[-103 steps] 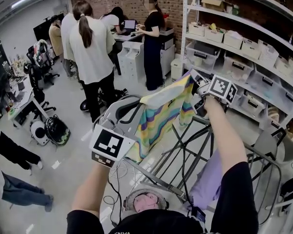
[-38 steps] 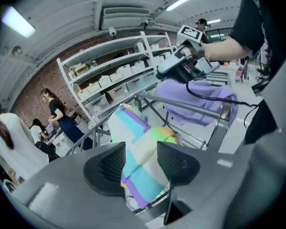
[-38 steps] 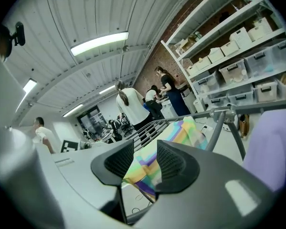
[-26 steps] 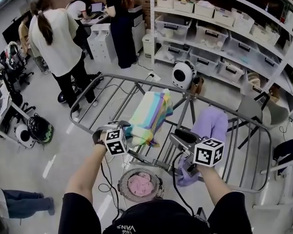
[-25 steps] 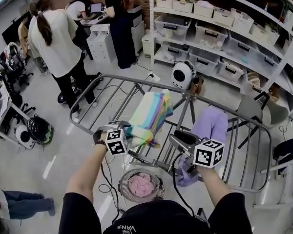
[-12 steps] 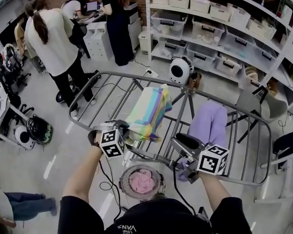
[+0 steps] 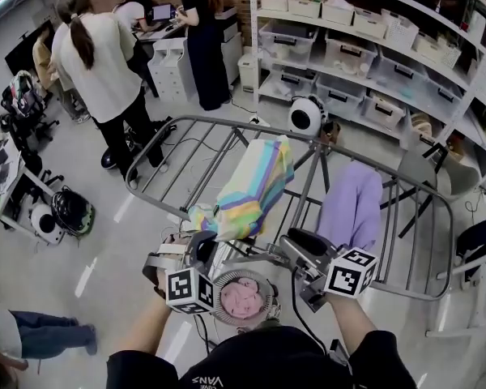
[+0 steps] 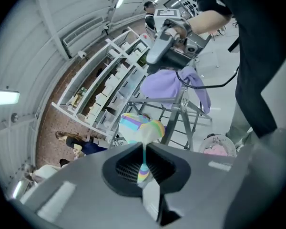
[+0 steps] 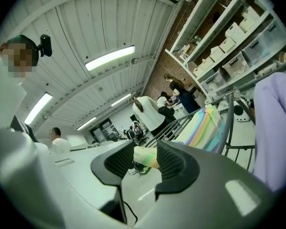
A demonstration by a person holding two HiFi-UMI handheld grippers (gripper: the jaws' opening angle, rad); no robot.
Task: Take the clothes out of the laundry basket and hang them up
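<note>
Our left gripper [image 8: 143, 167] has its jaws together on a thin edge of the striped cloth [image 7: 251, 186]. Only a sliver of that edge shows between the pads. The rest of the cloth is draped over the drying rack [image 7: 309, 186], its low corner drawn towards that gripper.

Our right gripper [image 9: 145, 159] has its jaws apart. A pale yellow-green bit of cloth shows in the gap, but we cannot tell whether it lies between the pads or well behind them. From the head view we see nothing caught in that gripper.

The purple garment [image 7: 352, 205] hangs on the rack to the right of the striped cloth, and the right gripper hides its lower end. The laundry basket [image 7: 264, 279] sits on the floor below the rack, partly covered by the left gripper's marker cube and our own shoulders. Pink clothes [image 7: 243, 297] lie inside it, but we cannot make out what kind they are.
</note>
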